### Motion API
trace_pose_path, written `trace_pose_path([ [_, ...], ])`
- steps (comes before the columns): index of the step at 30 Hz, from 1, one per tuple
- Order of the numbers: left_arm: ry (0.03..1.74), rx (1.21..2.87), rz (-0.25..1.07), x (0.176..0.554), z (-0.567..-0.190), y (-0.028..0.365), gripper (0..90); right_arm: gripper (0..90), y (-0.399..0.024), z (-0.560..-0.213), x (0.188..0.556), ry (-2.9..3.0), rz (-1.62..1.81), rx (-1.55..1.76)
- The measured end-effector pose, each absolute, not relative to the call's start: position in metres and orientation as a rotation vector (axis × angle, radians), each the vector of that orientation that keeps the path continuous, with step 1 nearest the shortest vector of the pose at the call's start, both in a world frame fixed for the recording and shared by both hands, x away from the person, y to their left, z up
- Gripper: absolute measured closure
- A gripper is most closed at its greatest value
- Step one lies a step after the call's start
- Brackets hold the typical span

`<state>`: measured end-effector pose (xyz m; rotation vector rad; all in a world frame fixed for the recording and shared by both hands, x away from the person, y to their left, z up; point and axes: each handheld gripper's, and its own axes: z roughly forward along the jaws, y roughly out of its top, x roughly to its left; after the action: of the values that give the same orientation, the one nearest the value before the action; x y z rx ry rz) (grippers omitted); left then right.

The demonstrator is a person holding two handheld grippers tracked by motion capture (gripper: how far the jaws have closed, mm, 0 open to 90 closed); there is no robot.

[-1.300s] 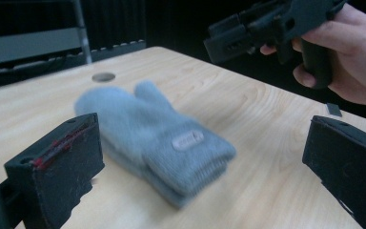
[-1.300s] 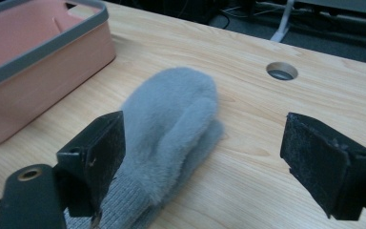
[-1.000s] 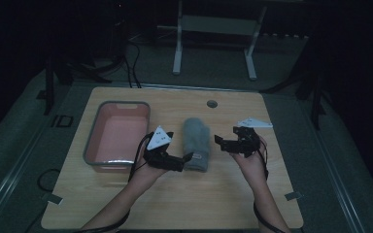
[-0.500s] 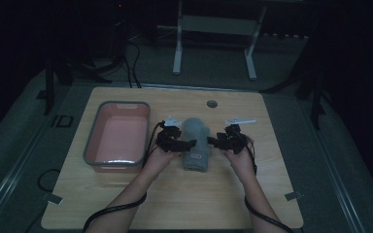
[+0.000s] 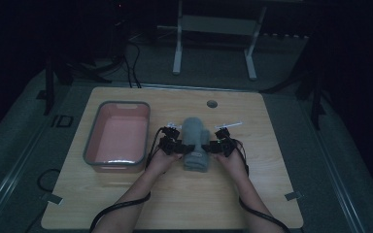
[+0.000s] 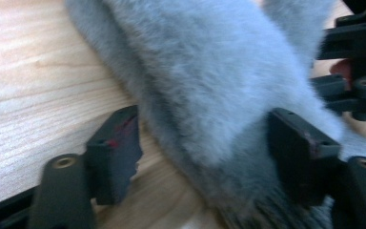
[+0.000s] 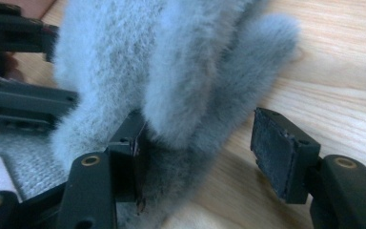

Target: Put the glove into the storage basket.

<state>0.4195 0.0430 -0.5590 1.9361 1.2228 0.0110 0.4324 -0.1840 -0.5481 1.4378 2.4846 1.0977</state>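
A grey fluffy mitten of plush fabric lies flat on the light wooden table top, near its middle, with its knitted cuff end toward the person and its rounded tip pointing away. The left gripper sits against the mitten's left edge and the right gripper against its right edge, so the two flank it at about the same level, each carried by a hand whose forearm enters from the bottom of the high view. In the left gripper view the mitten runs diagonally across the jaws: one pad is buried in the fur on the right, while the other pad stands on bare wood with a clear gap to the fabric. The left jaws have just been closing, with the mitten's edge between them, but they are not clamped on it. In the right gripper view the mitten and its thumb lobe hang between the jaws: the left-hand pad presses into the fur, the right-hand pad stands apart from it over the wood. The right jaws closed and have just been opening slightly, with the fabric between them and not pinched from both sides. A pink rectangular plastic tub with a grey rim stands on the table just beside the left hand, well apart from the mitten. A small round grommet hole lies in the table beyond the mitten's tip.
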Motion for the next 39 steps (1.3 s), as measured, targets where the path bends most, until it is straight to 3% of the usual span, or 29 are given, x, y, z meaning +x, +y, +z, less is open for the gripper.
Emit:
trace_pose_path([
  [2,1.194,1.949,-0.025,0.422,-0.559,0.042,33.6,48.5,-0.182,-0.548,0.433,2.513,1.097,1.409],
  [6,1.129,1.976,-0.060,0.423,-0.558,0.040,57.9,72.8,-0.180,-0.548,0.431,2.549,1.138,1.393],
  [9,1.116,1.981,-0.056,0.421,-0.555,0.038,71.5,77.7,-0.174,-0.545,0.424,2.513,1.093,1.361],
  [12,1.110,1.959,-0.065,0.420,-0.556,0.041,76.4,78.9,-0.174,-0.545,0.420,2.482,1.113,1.354],
  [20,1.079,1.952,-0.048,0.414,-0.535,0.044,79.9,80.6,-0.174,-0.530,0.411,2.446,1.143,1.347],
  [39,1.014,1.927,0.043,0.405,-0.457,0.073,80.1,81.0,-0.154,-0.452,0.402,2.398,1.257,1.236],
])
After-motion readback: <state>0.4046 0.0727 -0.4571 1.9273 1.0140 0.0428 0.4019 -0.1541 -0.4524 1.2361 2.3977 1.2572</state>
